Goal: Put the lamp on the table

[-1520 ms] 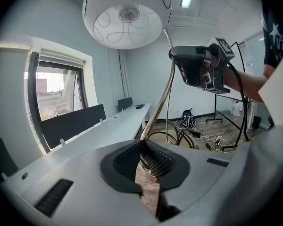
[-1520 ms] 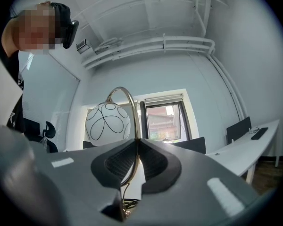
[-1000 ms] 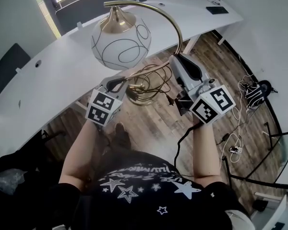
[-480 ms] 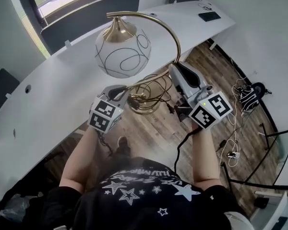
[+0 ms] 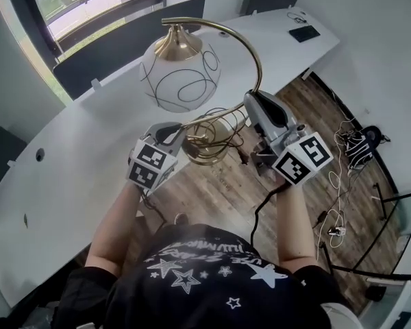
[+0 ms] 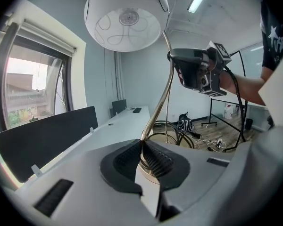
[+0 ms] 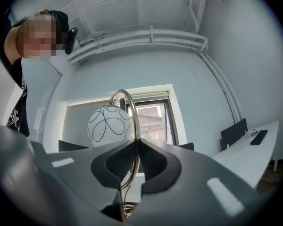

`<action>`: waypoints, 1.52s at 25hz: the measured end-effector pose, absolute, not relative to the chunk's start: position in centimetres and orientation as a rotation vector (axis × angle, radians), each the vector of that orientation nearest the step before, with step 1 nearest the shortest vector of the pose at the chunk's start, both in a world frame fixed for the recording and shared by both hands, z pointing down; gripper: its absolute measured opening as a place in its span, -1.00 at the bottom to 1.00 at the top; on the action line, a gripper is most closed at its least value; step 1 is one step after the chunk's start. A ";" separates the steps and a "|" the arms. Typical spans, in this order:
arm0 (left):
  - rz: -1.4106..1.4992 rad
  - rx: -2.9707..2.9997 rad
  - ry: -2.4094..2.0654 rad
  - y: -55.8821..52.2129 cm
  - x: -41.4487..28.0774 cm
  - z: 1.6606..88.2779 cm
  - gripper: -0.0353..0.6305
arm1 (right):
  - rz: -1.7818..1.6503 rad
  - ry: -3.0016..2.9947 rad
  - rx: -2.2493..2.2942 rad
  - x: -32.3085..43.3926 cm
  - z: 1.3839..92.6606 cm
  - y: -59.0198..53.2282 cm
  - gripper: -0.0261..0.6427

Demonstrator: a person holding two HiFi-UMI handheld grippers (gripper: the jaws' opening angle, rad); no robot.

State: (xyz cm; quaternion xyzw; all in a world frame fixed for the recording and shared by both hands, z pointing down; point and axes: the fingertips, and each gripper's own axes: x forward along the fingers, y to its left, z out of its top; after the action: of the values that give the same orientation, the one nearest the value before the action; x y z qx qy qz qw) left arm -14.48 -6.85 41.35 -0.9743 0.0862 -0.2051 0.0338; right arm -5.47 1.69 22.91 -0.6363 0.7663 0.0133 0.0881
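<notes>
Lamp [image 5: 180, 74] is held in the air at centre frame, beside the edge of the white tabletop [image 5: 68, 163] and not resting on it. Its round base [image 5: 209, 149] is over the wooden floor [image 5: 219, 197]. Left gripper [image 5: 179, 130] is clamped on the brass stem [image 6: 156, 108] just above the base. Right gripper [image 5: 250, 98] is clamped on the same stem higher up, right of the globe shade.
</notes>
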 end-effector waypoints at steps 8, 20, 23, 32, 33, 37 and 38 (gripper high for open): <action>-0.610 -2.973 0.286 -7.5 -14.3 41.4 -0.79 | 0.076 2.287 -1.876 -5.3 23.3 1.7 -0.83; -0.702 -2.996 0.541 -14.7 -5.3 41.6 -0.79 | -0.005 2.434 -1.628 5.9 23.5 -8.3 -0.83; -0.727 -2.982 0.684 -15.8 -3.3 41.6 -0.79 | -0.034 2.514 -1.517 8.6 23.7 -10.4 -0.83; -0.716 -2.973 0.960 -15.8 0.1 43.0 -0.79 | -0.030 2.677 -1.293 12.0 24.4 -12.9 -0.83; -0.719 -2.972 0.987 -16.1 0.6 43.0 -0.79 | -0.038 2.688 -1.271 12.5 24.4 -13.5 -0.83; -0.726 -2.959 1.065 -17.2 2.3 42.7 -0.79 | -0.066 2.710 -1.199 14.4 24.2 -15.2 -0.83; -0.728 -2.954 1.077 -17.4 2.6 42.7 -0.79 | -0.071 2.710 -1.190 14.8 24.3 -15.5 -0.83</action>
State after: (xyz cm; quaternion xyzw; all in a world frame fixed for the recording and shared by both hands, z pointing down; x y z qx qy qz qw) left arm 2.57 -17.44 42.68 -0.9145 0.3334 -0.2252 -0.0428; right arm 14.85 -15.50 24.30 -0.4001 0.9117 -0.0240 0.0902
